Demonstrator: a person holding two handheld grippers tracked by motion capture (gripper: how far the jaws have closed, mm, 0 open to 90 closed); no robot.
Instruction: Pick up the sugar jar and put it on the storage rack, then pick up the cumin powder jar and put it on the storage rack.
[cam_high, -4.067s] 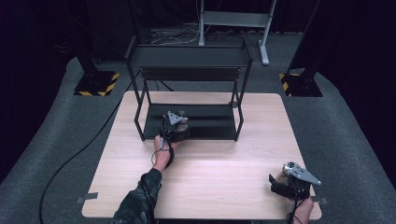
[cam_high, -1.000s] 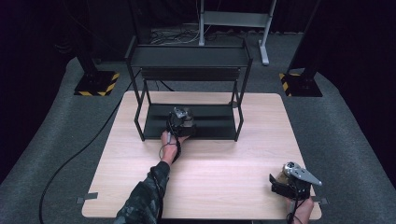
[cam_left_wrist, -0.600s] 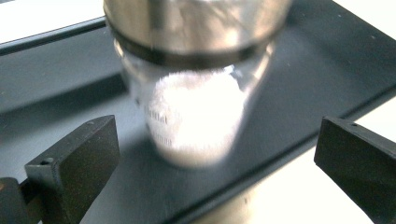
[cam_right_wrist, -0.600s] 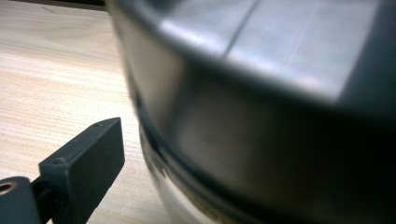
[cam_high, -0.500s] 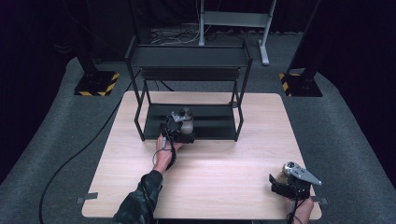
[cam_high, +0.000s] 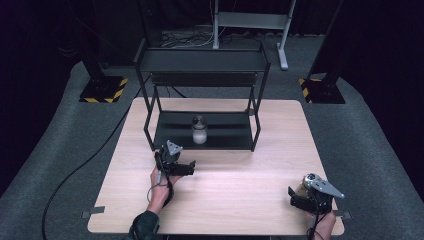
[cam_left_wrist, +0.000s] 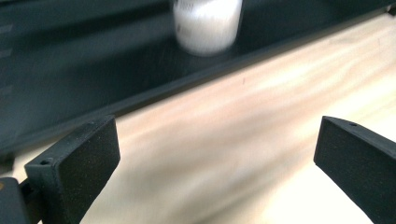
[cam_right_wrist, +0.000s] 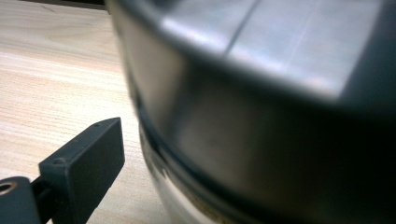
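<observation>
High view showed me a small white jar (cam_high: 199, 131) with a dark lid standing upright on the bottom shelf of the black metal rack (cam_high: 202, 80), roughly at the middle of that shelf. The rack sat at the far half of the wooden table (cam_high: 235, 190), its upper shelf bare as far as I could see.

My left gripper (cam_high: 181, 167) hovered over the table just in front of the rack's near edge, apart from the jar, with my left hand (cam_high: 161, 185) behind it. In the left gripper view its jaws stood wide apart with nothing between them, light wood under them and the blurred jar (cam_left_wrist: 207, 23) on the shelf beyond.

My right gripper (cam_high: 307, 194) rested at the near right corner of the table, well apart from the rack. In the right gripper view a dark-lidded round container (cam_right_wrist: 261, 116) pressed up close to the camera, beside the one jaw I could see; whether the jaws were actually clamped on it I could not tell. In the high view something brownish showed at that gripper, too small for me to make out.
</observation>
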